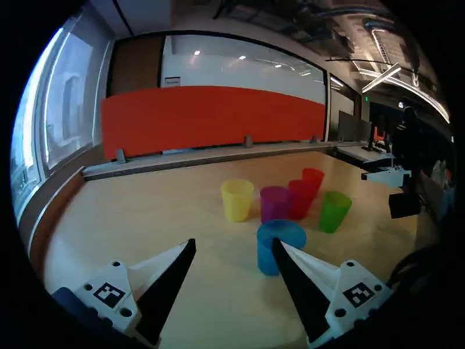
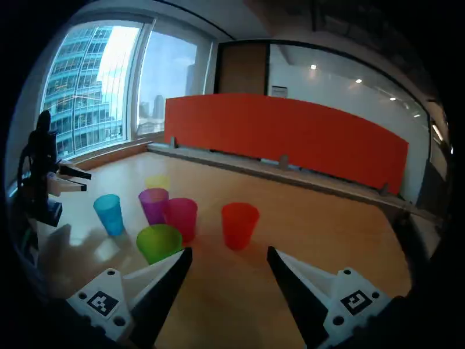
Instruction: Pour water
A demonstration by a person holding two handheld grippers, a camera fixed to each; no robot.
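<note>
Blue cup [image 1: 288,232] stands just past the left gripper [image 1: 232,241], which is spread wide and empty. The right gripper [image 2: 229,250] is likewise wide and empty, facing the red cup [image 2: 239,224].

Orange divider [image 1: 209,119]; windows [image 2: 93,87]; perhaps monitors [image 1: 353,125]

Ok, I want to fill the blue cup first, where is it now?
In the left gripper view the blue cup stands nearest, low and right of centre, just in front of the purple cup.

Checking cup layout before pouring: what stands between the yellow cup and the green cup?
In the left gripper view, the purple cup and pink cup stand between the yellow cup and green cup.
</note>
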